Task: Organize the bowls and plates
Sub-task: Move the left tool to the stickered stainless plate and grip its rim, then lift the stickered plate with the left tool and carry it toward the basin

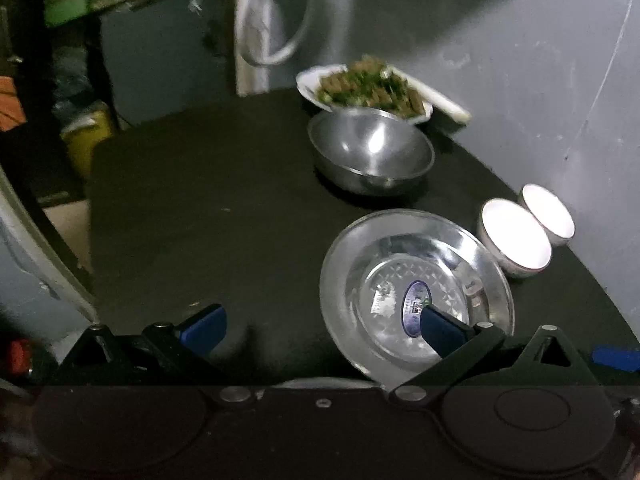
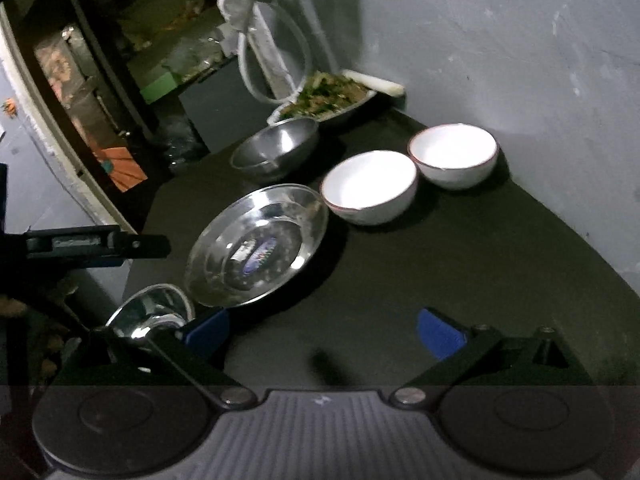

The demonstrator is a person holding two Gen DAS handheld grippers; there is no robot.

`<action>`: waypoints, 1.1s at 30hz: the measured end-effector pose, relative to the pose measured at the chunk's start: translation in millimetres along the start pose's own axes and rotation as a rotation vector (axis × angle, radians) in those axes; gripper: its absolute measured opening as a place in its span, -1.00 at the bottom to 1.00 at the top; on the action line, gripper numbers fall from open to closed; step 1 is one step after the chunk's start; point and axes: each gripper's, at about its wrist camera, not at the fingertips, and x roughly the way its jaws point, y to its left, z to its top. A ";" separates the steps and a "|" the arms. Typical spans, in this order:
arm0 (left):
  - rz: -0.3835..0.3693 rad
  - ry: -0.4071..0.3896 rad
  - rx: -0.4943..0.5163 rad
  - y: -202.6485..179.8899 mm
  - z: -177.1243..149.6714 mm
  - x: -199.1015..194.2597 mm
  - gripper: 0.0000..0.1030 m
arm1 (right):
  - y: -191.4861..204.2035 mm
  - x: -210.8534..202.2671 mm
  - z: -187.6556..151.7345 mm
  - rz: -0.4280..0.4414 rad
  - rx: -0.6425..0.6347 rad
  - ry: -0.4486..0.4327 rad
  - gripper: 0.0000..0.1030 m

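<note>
A dark tabletop (image 2: 400, 280) is pushed against a grey wall, pretty dimly lit. Both grippers are spread wide with nothing held. The steel plate (image 1: 416, 288) sits under the left gripper (image 1: 324, 332); two white bowls (image 2: 370, 186) are lined up just beside it, the steel bowl (image 2: 276, 148) further back. The right gripper (image 2: 324, 330) hangs over bare tabletop. Probably the plate gets grabbed next: its rim should be pinched squarely, since thin shiny steel can slip and clatter.
</note>
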 end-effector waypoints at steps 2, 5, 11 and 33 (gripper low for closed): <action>-0.004 0.027 0.037 -1.8 7.1 14.0 0.99 | -1.2 3.9 4.3 -0.007 0.007 -0.004 1.00; -0.004 0.057 0.080 -3.5 13.8 29.2 0.99 | 2.0 12.9 12.7 -0.030 -0.010 -0.027 1.00; 0.019 0.084 0.125 -5.3 20.4 44.8 0.98 | 5.8 37.1 31.6 -0.028 -0.011 -0.030 0.99; -0.073 0.120 0.035 -2.0 20.5 49.5 -0.33 | 18.6 71.0 37.5 0.010 -0.033 0.074 -0.52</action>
